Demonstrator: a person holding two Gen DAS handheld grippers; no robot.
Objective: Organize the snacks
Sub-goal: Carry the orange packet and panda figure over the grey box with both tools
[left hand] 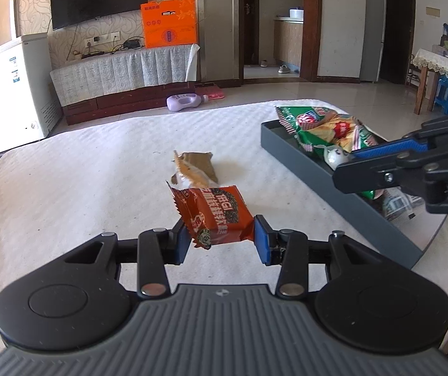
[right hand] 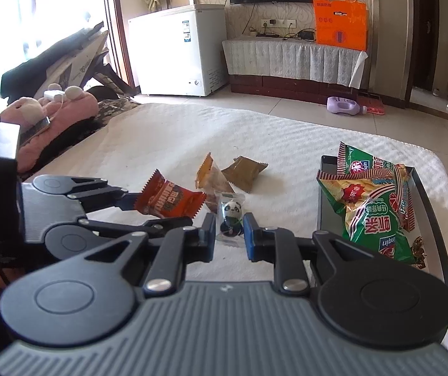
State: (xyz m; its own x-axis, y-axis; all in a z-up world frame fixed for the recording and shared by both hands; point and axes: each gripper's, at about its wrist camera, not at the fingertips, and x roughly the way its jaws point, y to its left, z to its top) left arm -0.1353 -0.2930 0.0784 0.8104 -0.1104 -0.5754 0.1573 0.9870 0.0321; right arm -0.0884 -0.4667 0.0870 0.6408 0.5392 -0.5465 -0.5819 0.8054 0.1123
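My left gripper (left hand: 222,239) is shut on an orange-red snack packet (left hand: 216,214) and holds it above the white tablecloth (left hand: 83,188); the packet also shows in the right wrist view (right hand: 169,202). My right gripper (right hand: 229,235) is shut on a small clear packet with a panda sweet (right hand: 231,216). In the left wrist view the right gripper (left hand: 346,166) hangs over the grey tray (left hand: 333,194). Green crisp bags (right hand: 371,200) lie in the tray (right hand: 430,206). Two brown packets (right hand: 244,172) lie on the cloth.
A pink plush pile (right hand: 51,109) lies at the table's left edge. A white chest freezer (right hand: 177,50), a covered TV bench with an orange box (right hand: 340,25) and a purple bottle (right hand: 344,105) on the floor stand beyond the table.
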